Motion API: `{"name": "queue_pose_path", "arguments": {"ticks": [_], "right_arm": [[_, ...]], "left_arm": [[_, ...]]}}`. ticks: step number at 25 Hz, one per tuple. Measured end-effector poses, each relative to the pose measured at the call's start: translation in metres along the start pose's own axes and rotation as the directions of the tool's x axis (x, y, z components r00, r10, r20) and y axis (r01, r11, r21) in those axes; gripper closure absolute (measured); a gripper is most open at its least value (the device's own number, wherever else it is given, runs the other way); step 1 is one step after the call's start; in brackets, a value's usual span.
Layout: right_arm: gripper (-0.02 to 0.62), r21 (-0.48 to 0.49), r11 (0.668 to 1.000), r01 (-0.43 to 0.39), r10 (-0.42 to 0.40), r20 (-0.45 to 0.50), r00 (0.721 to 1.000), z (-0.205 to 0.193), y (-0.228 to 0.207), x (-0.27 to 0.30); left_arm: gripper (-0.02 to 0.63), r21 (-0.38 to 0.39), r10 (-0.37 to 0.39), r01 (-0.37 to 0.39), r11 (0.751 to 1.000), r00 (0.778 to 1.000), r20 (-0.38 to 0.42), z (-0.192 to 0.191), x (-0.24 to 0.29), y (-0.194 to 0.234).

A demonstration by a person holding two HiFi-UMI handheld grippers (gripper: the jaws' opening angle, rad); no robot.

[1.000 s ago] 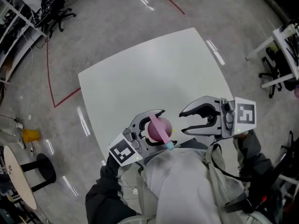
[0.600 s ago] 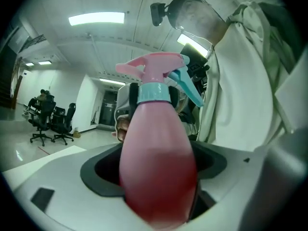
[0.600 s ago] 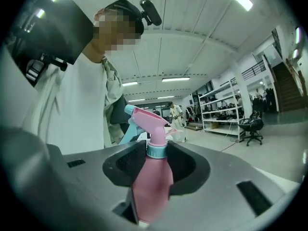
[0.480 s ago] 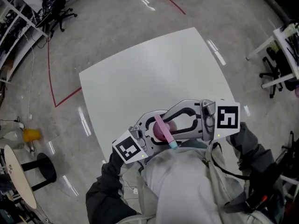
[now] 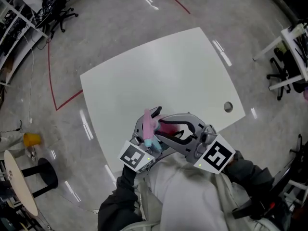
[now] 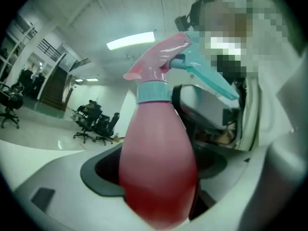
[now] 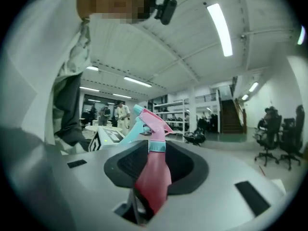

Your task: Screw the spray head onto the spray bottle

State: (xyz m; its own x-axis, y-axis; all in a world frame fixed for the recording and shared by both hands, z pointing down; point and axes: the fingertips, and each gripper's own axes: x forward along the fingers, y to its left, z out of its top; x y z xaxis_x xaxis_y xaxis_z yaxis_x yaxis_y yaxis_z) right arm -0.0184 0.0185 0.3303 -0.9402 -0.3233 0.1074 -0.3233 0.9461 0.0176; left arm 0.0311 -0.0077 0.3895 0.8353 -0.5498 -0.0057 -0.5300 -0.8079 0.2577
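Observation:
A pink spray bottle [image 5: 169, 128] with a pink spray head [image 5: 150, 124], teal collar and teal trigger hangs above the near edge of the white table [image 5: 159, 71]. My left gripper [image 5: 150, 115] is shut on the bottle's wide body [image 6: 156, 167], and the spray head [image 6: 163, 66] stands above its jaws. My right gripper [image 5: 161, 129] comes in from the right. Its jaws are closing, with the bottle [image 7: 154, 182] lying in their hollow and their edges against the teal collar of the spray head [image 7: 157, 147].
The tabletop has a round hole [image 5: 228, 107] near its right edge. Around the table are grey floor with red tape lines [image 5: 50, 76], a yellow object [image 5: 32, 139], a black stool [image 5: 44, 173], office chairs and a white desk [image 5: 293, 37].
My right gripper has swung left from beside the bottle to around it and turned. The bottle has turned, so its spray head now points up-left instead of down-right.

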Motion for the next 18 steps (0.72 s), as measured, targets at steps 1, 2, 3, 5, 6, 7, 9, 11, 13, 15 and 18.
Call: {"name": "queue_pose_path", "arguments": {"ticks": [1, 2, 3, 5, 6, 7, 9, 11, 13, 15, 18], "right_arm": [[0.491, -0.051, 0.997, -0.056, 0.056, -0.005, 0.998, -0.001, 0.005, -0.004], [0.491, -0.082, 0.992, -0.095, 0.095, -0.008, 0.995, -0.001, 0.009, -0.007], [0.491, -0.079, 0.991, -0.105, 0.106, 0.002, 0.994, -0.001, 0.007, -0.010], [0.491, 0.007, 0.999, -0.043, 0.042, 0.068, 0.997, 0.000, -0.010, -0.012], [0.491, 0.062, 0.998, 0.006, -0.013, 0.103, 0.995, -0.003, -0.024, -0.013], [0.491, 0.113, 0.992, 0.056, -0.069, 0.119, 0.990, -0.011, -0.038, -0.014], [0.516, 0.189, 0.969, 0.160, -0.179, 0.087, 0.980, -0.044, -0.065, -0.017], [0.518, 0.217, 0.939, 0.265, -0.276, 0.022, 0.961, -0.082, -0.083, -0.017], [0.518, 0.207, 0.913, 0.351, -0.348, -0.055, 0.936, -0.117, -0.094, -0.015], [0.518, 0.200, 0.899, 0.388, -0.374, -0.105, 0.921, -0.142, -0.099, -0.013], [0.518, 0.210, 0.893, 0.398, -0.376, -0.140, 0.916, -0.163, -0.101, -0.007]], "left_arm": [[0.183, 0.013, -0.038, 0.038, 0.999, 0.999, 0.018, 0.003, -0.005, -0.002], [0.183, 0.028, -0.050, 0.049, 0.998, 0.999, 0.017, 0.005, -0.011, -0.001], [0.183, 0.049, -0.033, 0.033, 0.998, 0.999, 0.002, 0.003, -0.019, 0.005], [0.183, 0.127, 0.068, -0.062, 0.990, 0.997, -0.041, -0.011, -0.035, 0.028], [0.183, 0.172, 0.140, -0.129, 0.977, 0.989, -0.055, -0.022, -0.042, 0.043], [0.183, 0.211, 0.215, -0.198, 0.957, 0.975, -0.061, -0.035, -0.046, 0.059], [0.183, 0.266, 0.344, -0.319, 0.910, 0.937, -0.052, -0.061, -0.049, 0.086], [0.183, 0.277, 0.438, -0.413, 0.868, 0.898, -0.033, -0.079, -0.046, 0.106], [0.183, 0.257, 0.496, -0.475, 0.841, 0.868, -0.018, -0.090, -0.038, 0.121], [0.183, 0.253, 0.526, -0.504, 0.826, 0.850, -0.024, -0.100, -0.027, 0.134], [0.183, 0.293, 0.544, -0.506, 0.811, 0.837, -0.059, -0.118, -0.012, 0.150]]}}
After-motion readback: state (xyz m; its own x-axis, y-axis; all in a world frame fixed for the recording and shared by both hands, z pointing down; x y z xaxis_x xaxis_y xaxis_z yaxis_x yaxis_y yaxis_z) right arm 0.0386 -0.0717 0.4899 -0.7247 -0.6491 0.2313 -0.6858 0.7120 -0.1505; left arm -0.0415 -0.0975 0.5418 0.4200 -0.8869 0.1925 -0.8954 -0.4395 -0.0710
